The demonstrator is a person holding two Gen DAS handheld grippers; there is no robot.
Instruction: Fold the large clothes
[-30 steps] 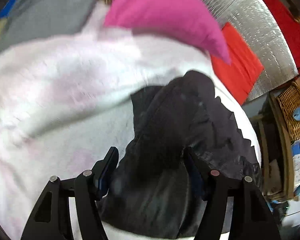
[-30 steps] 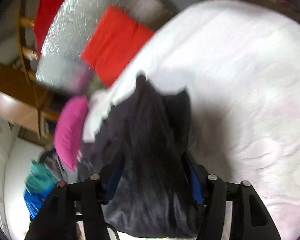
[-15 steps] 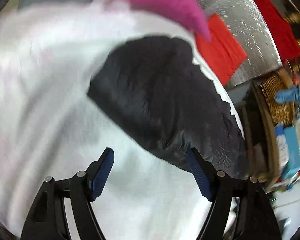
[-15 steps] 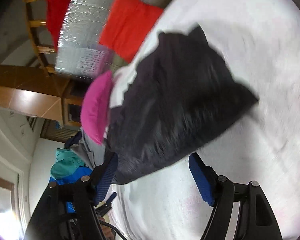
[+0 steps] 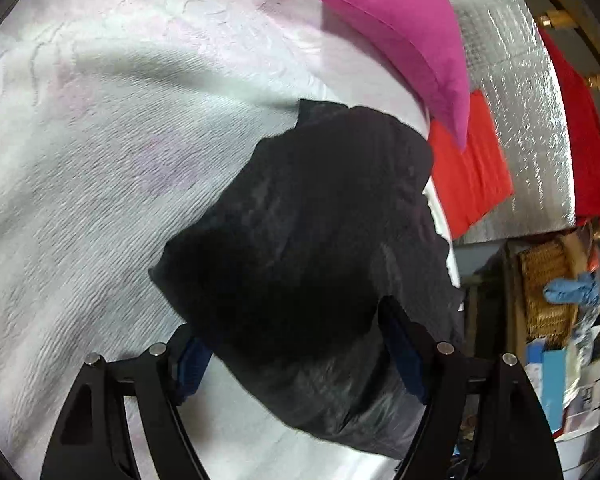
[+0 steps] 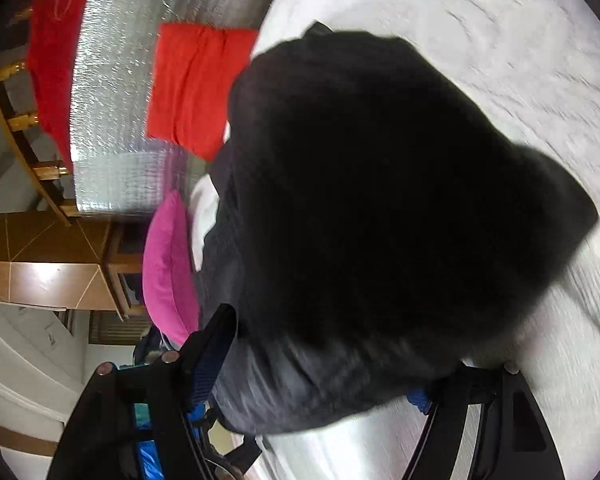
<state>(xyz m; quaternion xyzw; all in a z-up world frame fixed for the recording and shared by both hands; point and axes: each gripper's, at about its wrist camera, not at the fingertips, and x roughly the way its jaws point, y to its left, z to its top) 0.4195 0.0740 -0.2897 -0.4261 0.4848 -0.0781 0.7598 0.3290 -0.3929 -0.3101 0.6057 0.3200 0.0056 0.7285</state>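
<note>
Moved: black garment point(image 5: 320, 248) dropped onto white bedspread point(image 5: 100, 160)
Left gripper point(image 5: 296, 356): jaws spread wide, straddling cloth, gripping nothing
Right gripper point(image 6: 320, 360): likewise parted, empty

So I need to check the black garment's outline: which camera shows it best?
The left wrist view: the black garment is sharper, most edges visible against the white bedspread. The right wrist view shows it blurred, filling the frame.

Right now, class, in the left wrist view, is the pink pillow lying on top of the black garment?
No, the pink pillow lies beyond the black garment, on the white bedspread.
</note>
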